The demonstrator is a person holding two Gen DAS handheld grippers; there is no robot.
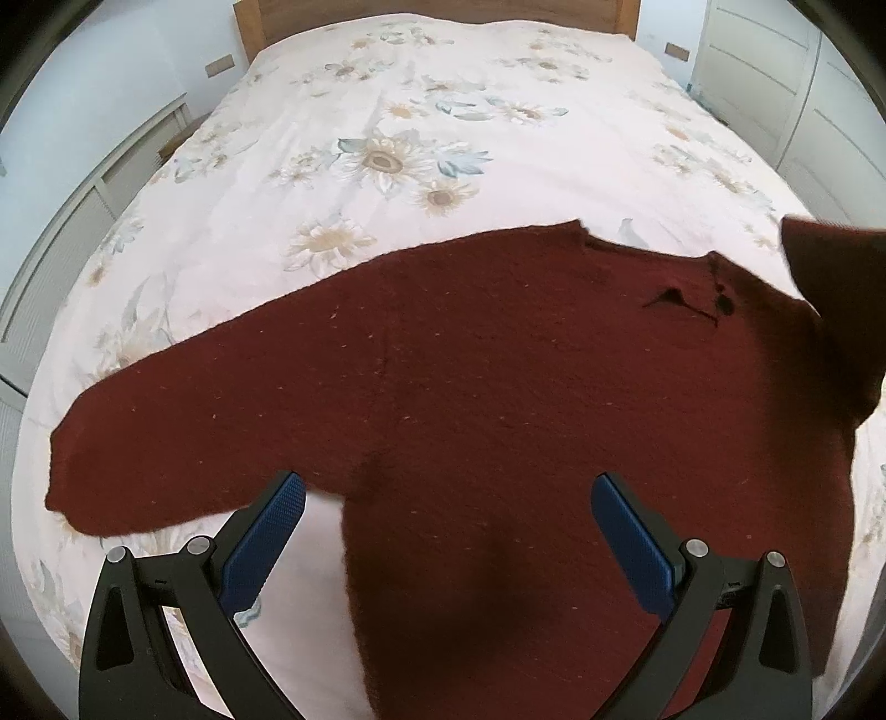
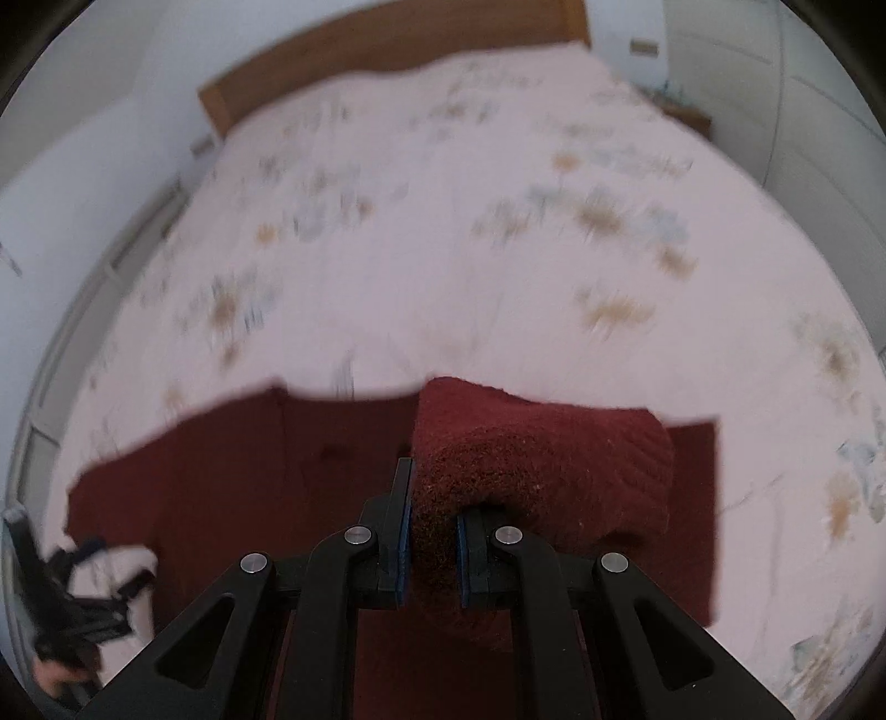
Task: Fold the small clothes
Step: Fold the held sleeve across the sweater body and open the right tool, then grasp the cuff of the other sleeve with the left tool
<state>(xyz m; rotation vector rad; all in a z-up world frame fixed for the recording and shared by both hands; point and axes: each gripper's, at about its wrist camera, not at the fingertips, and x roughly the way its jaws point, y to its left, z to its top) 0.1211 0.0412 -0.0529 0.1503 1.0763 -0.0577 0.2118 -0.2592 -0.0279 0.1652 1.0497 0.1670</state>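
Note:
A dark red knitted sweater (image 1: 498, 387) lies flat on the bed, its left sleeve (image 1: 166, 443) stretched out to the left. My left gripper (image 1: 448, 498) is open and empty, hovering over the sweater's lower left body near the armpit. My right gripper (image 2: 434, 531) is shut on the sweater's right sleeve (image 2: 542, 471) and holds it lifted and folded over the sweater body (image 2: 249, 498). That raised sleeve shows at the right edge of the left wrist view (image 1: 830, 310). The left gripper shows blurred at the lower left of the right wrist view (image 2: 72, 598).
The bed carries a pale pink sunflower-print cover (image 1: 415, 138) with a wooden headboard (image 1: 432, 11) at the far end. White cabinets (image 1: 803, 83) stand to the right and a white unit (image 1: 83, 221) to the left. The right wrist view is motion-blurred.

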